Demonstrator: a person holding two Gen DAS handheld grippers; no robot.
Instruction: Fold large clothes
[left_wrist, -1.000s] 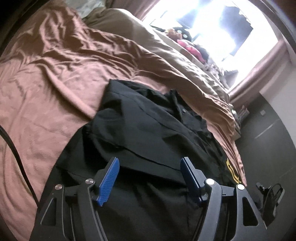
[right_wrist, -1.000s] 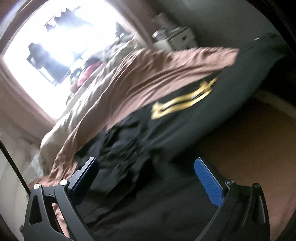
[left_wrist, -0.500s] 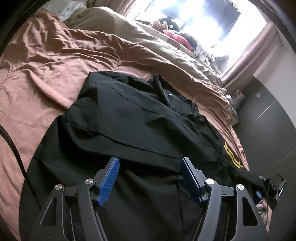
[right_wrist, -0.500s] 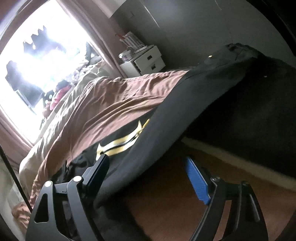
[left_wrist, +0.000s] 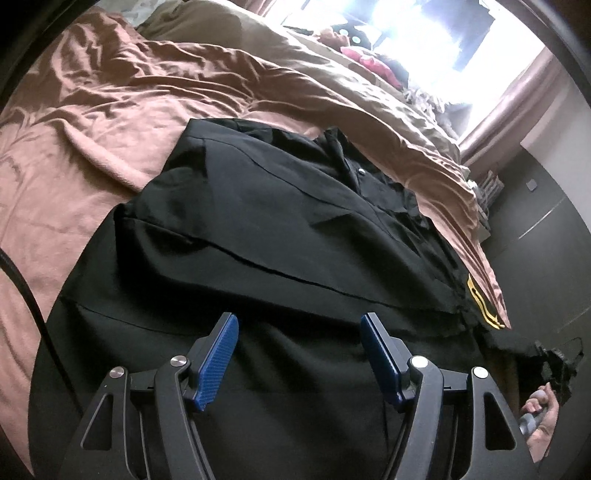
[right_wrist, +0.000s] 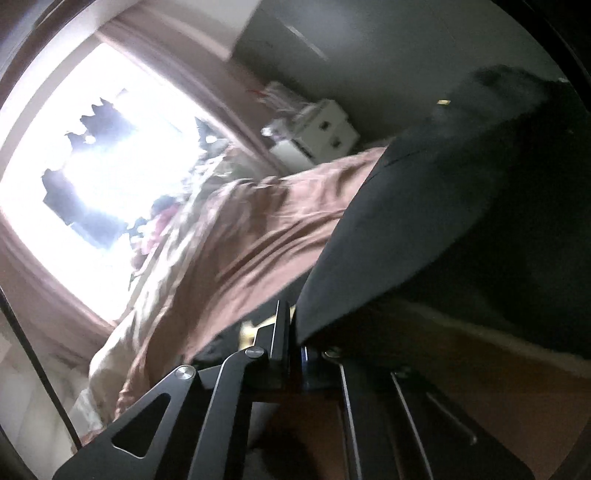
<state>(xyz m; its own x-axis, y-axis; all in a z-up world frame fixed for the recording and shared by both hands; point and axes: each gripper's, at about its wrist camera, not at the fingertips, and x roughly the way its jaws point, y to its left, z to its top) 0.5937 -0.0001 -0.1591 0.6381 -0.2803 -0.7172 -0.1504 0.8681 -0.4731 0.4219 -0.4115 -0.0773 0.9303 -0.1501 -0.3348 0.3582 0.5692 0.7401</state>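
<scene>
A large black shirt with a yellow emblem lies spread on a pink-brown bed sheet. My left gripper is open and empty, hovering over the shirt's lower part. In the right wrist view my right gripper is shut on the shirt's black sleeve, which stretches up to the right off the bed's side. The right gripper and the hand holding it also show at the far right of the left wrist view.
A beige duvet lies bunched along the far side of the bed under a bright window. A white nightstand stands by a grey wall. A black cable crosses the sheet at left.
My right gripper went from open beside the sleeve to shut on it, and swung toward the bed's edge. My left gripper stayed open and shifted little over the shirt.
</scene>
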